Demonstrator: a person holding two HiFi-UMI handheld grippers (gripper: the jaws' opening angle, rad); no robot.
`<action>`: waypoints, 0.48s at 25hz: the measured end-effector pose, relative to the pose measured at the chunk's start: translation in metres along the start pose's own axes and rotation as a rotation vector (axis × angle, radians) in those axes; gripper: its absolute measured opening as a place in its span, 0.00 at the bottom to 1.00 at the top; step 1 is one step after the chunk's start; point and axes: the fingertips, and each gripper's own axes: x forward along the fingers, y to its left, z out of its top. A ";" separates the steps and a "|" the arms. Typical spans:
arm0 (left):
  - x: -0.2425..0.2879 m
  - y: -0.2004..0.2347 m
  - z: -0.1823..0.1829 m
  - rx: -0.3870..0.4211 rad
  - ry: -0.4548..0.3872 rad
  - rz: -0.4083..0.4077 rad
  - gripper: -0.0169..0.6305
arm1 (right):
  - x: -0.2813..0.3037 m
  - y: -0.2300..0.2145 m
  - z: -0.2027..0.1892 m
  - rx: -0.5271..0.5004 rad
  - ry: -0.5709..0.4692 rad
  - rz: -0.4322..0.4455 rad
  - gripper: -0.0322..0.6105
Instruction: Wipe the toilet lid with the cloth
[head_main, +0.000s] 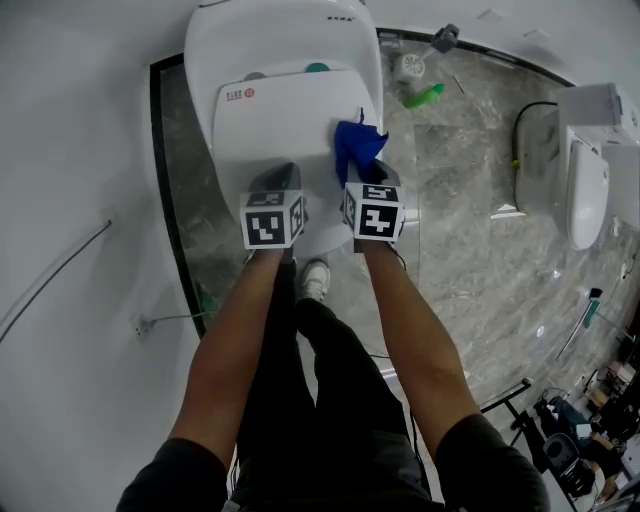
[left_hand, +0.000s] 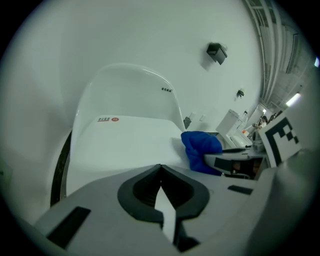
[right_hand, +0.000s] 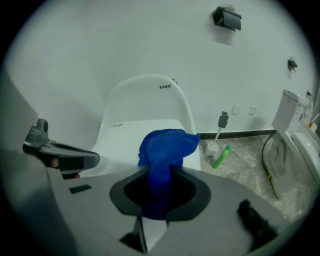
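Head view looks steeply down on a white toilet whose closed toilet lid (head_main: 275, 120) lies under both tools. The right hand-held gripper (head_main: 368, 172) is clamped on the blue cloth (head_main: 358, 148) – its own view shows the fabric pinched between the jaws, bunched and standing out beyond them. The cloth sits over the right edge of the lid; whether it presses on the lid I cannot tell. The left hand-held gripper (head_main: 275, 178) hovers just beside it over the lid's near part, jaws fully together with nothing between them. On the marble floor (head_main: 470, 250) behind the toilet stand a toilet brush (head_main: 410, 66) and a green bottle (head_main: 424, 96) – near each other, well apart from the cloth.
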 end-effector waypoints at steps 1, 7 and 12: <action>-0.007 0.007 -0.003 -0.013 -0.009 0.016 0.04 | -0.002 0.013 -0.001 -0.011 -0.003 0.020 0.16; -0.048 0.049 -0.033 -0.129 -0.061 0.115 0.04 | -0.009 0.097 -0.015 -0.126 0.011 0.128 0.16; -0.095 0.093 -0.069 -0.189 -0.064 0.218 0.04 | -0.013 0.174 -0.029 -0.241 0.021 0.253 0.16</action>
